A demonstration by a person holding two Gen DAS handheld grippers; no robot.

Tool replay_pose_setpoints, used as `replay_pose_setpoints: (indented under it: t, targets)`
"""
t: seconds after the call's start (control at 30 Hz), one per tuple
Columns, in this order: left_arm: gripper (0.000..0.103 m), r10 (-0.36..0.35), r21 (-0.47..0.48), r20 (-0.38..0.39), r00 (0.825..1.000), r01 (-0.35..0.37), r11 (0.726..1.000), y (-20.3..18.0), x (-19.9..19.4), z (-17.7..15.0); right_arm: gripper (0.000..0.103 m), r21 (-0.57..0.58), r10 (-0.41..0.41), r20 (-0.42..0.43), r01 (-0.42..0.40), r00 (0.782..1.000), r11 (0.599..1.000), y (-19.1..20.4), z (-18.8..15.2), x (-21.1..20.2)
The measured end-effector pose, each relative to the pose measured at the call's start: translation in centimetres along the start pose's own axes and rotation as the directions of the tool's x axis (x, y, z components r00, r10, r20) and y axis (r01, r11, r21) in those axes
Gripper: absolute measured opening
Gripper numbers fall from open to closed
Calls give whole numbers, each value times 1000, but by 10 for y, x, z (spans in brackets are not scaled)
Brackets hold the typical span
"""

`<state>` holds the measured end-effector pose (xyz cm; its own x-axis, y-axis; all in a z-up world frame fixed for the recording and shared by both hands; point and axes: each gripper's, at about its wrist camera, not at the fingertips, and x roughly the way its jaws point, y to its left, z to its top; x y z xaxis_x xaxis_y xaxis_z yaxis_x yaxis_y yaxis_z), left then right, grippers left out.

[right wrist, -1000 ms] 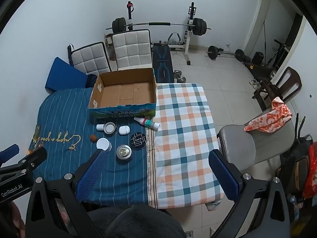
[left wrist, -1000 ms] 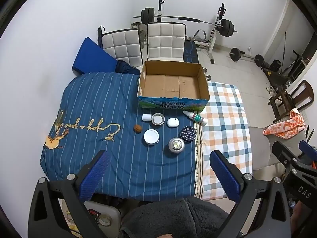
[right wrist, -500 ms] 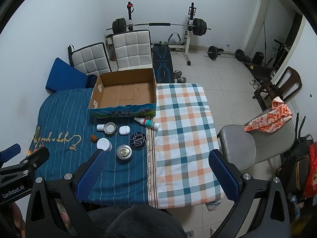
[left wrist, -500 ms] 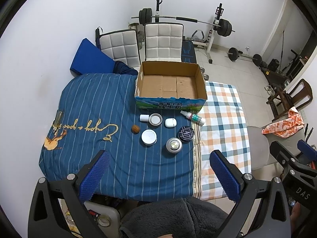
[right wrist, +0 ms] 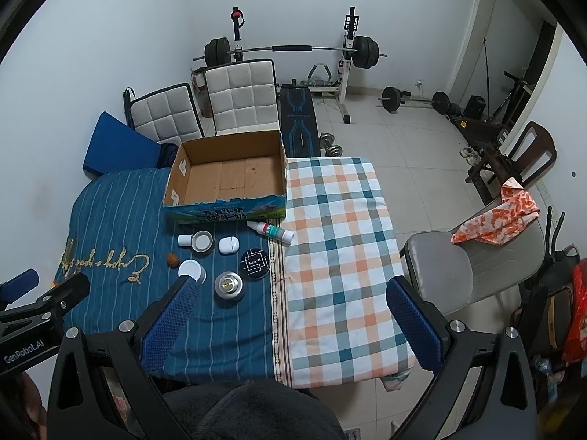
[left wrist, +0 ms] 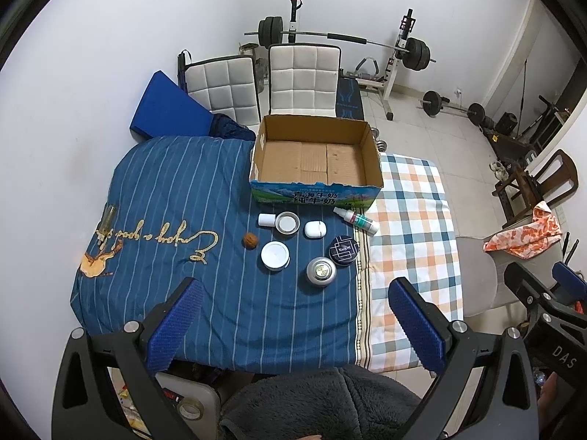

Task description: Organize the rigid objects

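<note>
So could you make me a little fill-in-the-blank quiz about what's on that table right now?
1. The cardboard box has ____ inside it.
2. The small spray bottle is ____ on its side, not standing.
3. The walnut sits on the ____ striped cloth.
4. Both the left gripper and the right gripper are ____ and hold nothing.

Missing words: nothing; lying; blue; open

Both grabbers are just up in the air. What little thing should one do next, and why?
Probably lower the left gripper, which is open and empty, toward the silver round tin, the nearest of the small things. The cardboard box is empty, and all the items lie on the blue cloth in front of it, so nothing is packed yet.
</note>
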<state>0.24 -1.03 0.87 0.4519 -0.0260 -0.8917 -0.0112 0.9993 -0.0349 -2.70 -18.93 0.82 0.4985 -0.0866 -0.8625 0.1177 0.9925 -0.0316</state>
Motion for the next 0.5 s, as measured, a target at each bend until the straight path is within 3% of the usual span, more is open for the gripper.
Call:
replay_pose_setpoints:
  t: [0.5]
  targets:
    - [103,-15,-10,1,1000,15,1000,0,3,-3,103,-3,-5,3,5,1000,1000,-2,5,-2]
